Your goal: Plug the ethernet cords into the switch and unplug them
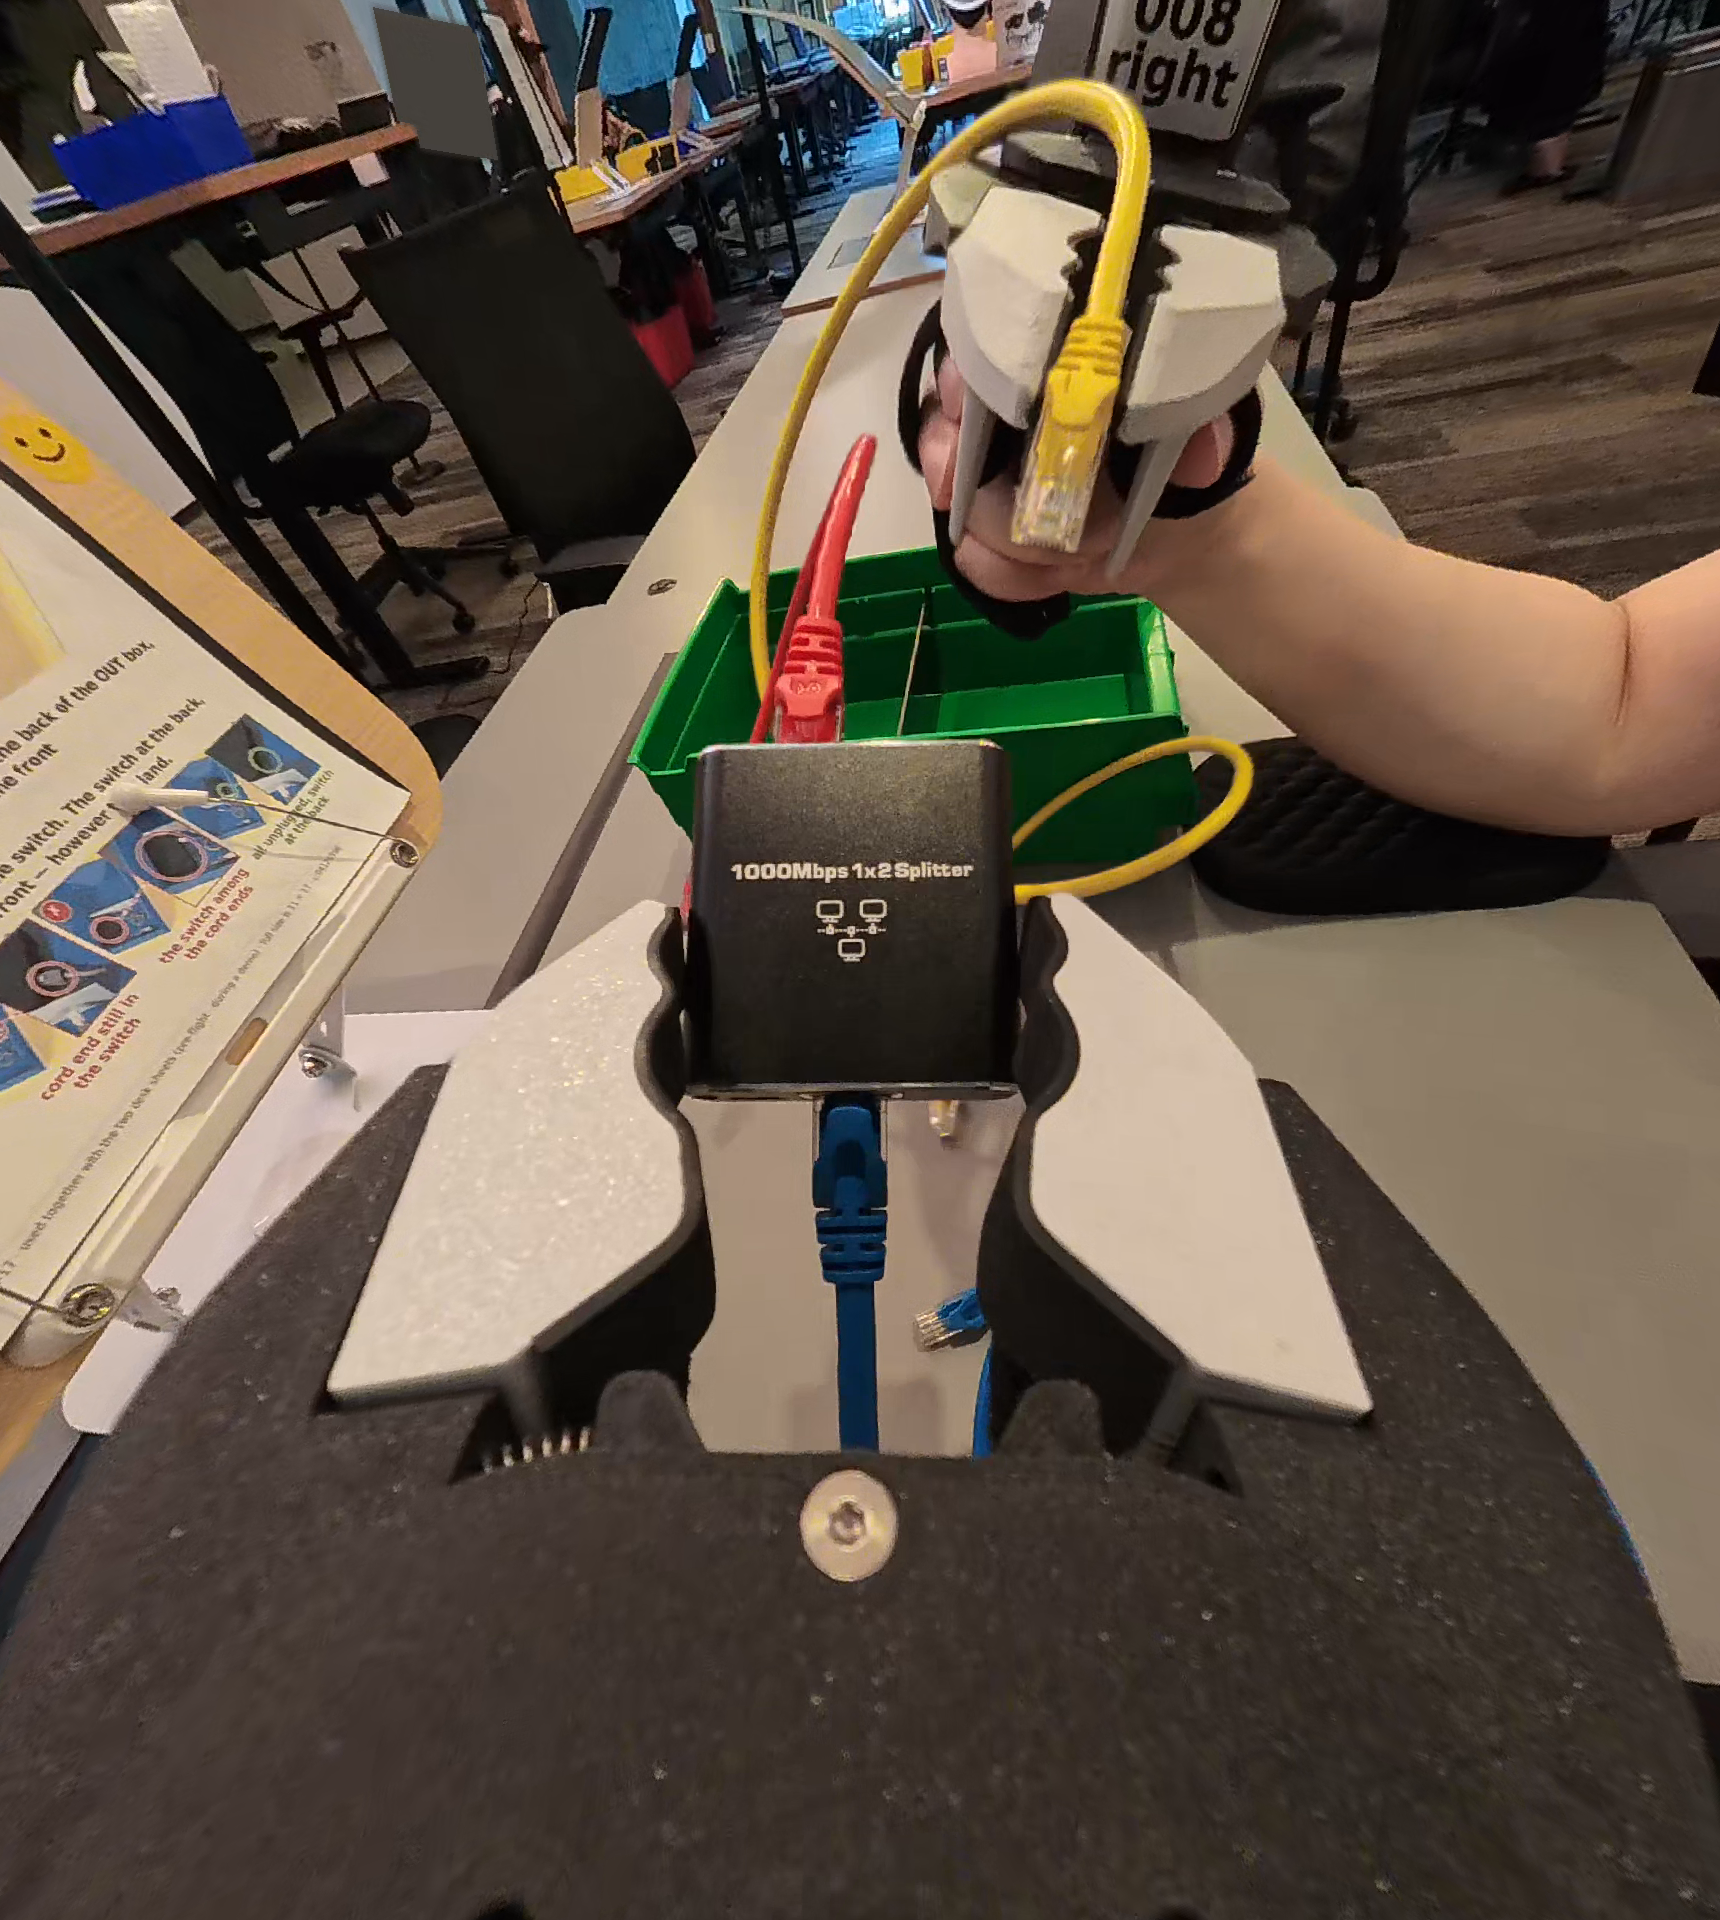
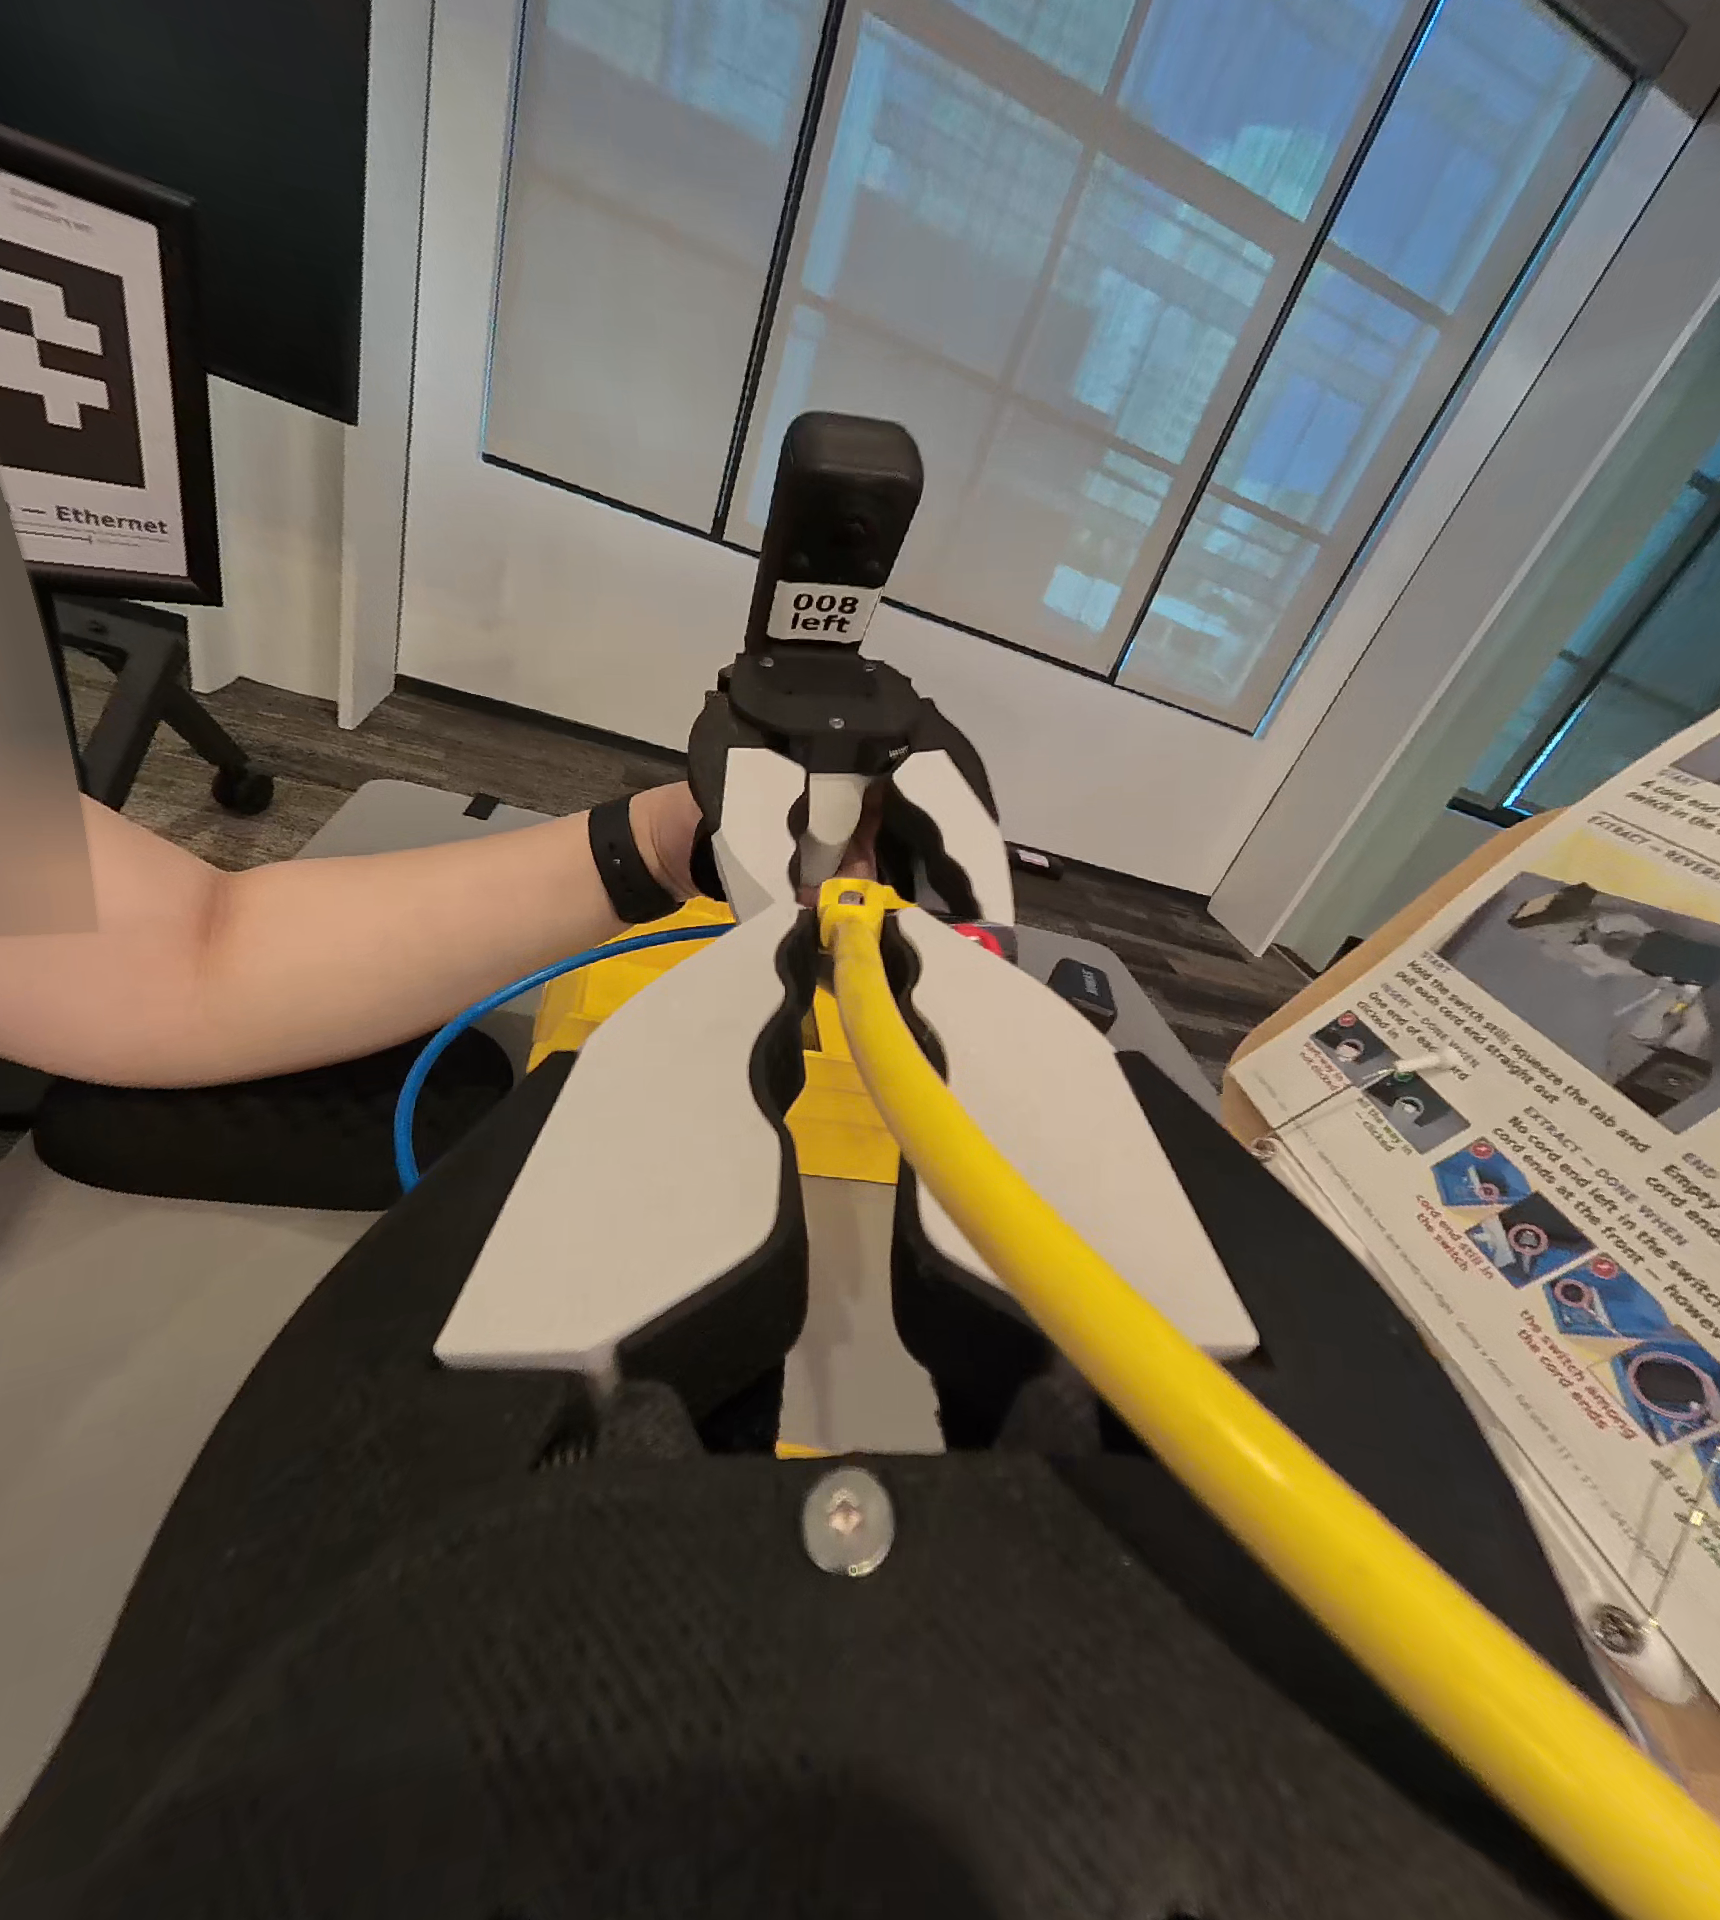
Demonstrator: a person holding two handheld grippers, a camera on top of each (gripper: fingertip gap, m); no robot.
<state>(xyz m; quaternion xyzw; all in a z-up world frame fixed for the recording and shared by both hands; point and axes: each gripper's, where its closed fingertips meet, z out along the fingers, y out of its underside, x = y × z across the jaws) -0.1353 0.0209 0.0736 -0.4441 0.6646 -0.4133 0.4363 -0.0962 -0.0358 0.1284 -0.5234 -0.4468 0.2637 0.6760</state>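
Note:
My left gripper [image 1: 851, 987] is shut on the black switch [image 1: 851, 914], its pads pressed on both sides. A red cord [image 1: 814, 665] is plugged into the switch's far side and a blue cord [image 1: 851, 1247] into its near side. My right gripper [image 1: 1053, 520] is farther off, above the green bin, shut on the yellow cord's plug [image 1: 1058, 457], which points down toward the switch. In the right wrist view my right gripper [image 2: 851, 925] grips the yellow cord [image 2: 1043, 1195] at its plug, and the left gripper [image 2: 840, 831] is just beyond it.
A green bin [image 1: 1043, 696] stands behind the switch. A yellow bin [image 2: 835, 1122] lies under my right gripper. An instruction sheet [image 1: 56, 935] leans at the left. A black wrist rest [image 1: 1396, 831] lies under the person's forearm. A loose blue plug [image 1: 949, 1325] lies below. Across from one pair of fingers to the other is roughly 9 centimeters.

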